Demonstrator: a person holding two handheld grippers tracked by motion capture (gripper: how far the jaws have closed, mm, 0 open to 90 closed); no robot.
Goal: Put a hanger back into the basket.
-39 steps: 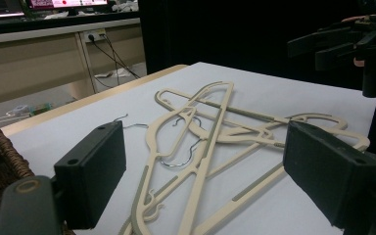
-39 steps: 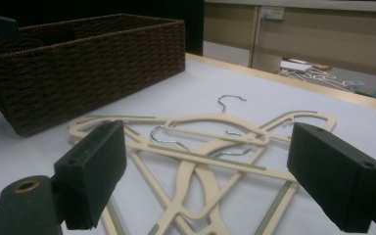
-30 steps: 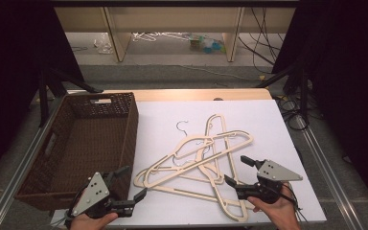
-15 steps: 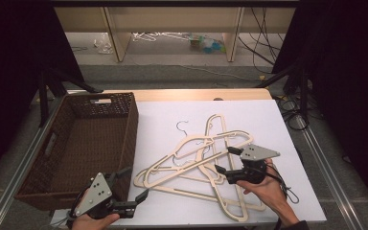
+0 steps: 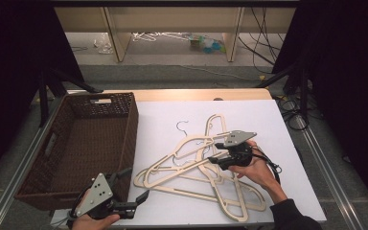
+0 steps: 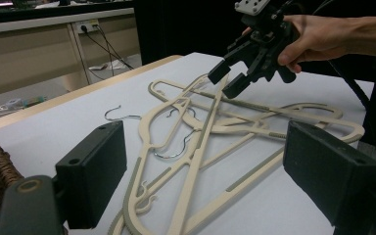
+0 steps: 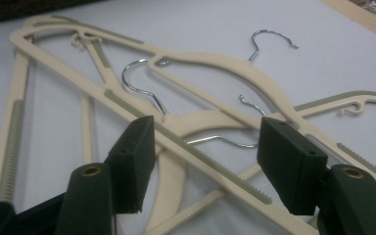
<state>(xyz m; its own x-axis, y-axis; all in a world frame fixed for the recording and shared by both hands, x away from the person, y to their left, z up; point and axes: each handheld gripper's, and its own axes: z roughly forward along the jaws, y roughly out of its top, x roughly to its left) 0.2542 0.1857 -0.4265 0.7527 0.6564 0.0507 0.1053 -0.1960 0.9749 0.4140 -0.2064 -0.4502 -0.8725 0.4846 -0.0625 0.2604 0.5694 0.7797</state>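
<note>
Several cream plastic hangers (image 5: 196, 167) with chrome hooks lie tangled on the white table cover. My right gripper (image 5: 214, 160), held in a hand, hovers low over the middle of the pile. In the right gripper view its jaws (image 7: 205, 142) straddle one hanger's ribbed bar (image 7: 210, 164); they have just been closing, with a gap still on both sides. The left gripper view shows it (image 6: 229, 79) above the crossing bars (image 6: 196, 147). My left gripper (image 5: 133, 186) rests near the front edge, beside the basket, open and holding nothing (image 6: 210, 164).
A dark brown wicker basket (image 5: 132, 125) stands at the left of the table. The white cover (image 5: 268, 120) has bare room behind and to the right of the hangers. Cables and table legs lie on the floor beyond the far edge.
My right gripper has moved away from the front edge and leftward onto the hanger pile, and its jaws have narrowed around a bar. The left gripper has stayed put.
</note>
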